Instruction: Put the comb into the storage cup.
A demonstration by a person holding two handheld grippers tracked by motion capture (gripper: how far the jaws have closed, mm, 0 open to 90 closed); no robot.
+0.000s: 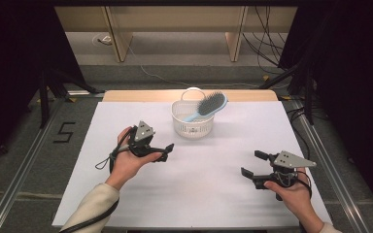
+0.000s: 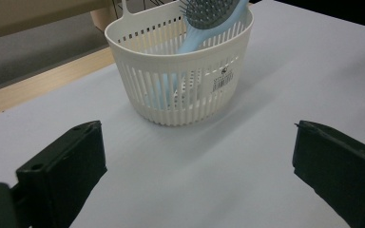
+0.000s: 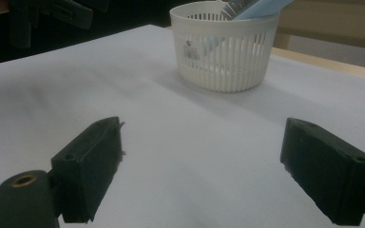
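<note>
A white slatted basket (image 1: 190, 127) stands at the back middle of the white table sheet (image 1: 199, 194). A light blue hairbrush (image 1: 209, 105) with grey bristles leans in it, head sticking out over the right rim. My left gripper (image 1: 166, 152) is held open to the front left of the basket, jaws pointing right. My right gripper (image 1: 252, 163) is open near the front right, jaws pointing left. In the left gripper view the basket (image 2: 180, 95) and brush (image 2: 204, 23) lie ahead of the open gripper (image 2: 195, 128). The right gripper view shows the basket (image 3: 228, 66) farther off beyond the open gripper (image 3: 202, 126).
A wooden strip (image 1: 126, 95) borders the sheet's far edge. Metal rails (image 1: 24, 160) run along both sides of the table, and cables (image 1: 267, 43) lie on the floor behind. In the right gripper view, the left gripper (image 3: 52, 14) shows at the top left.
</note>
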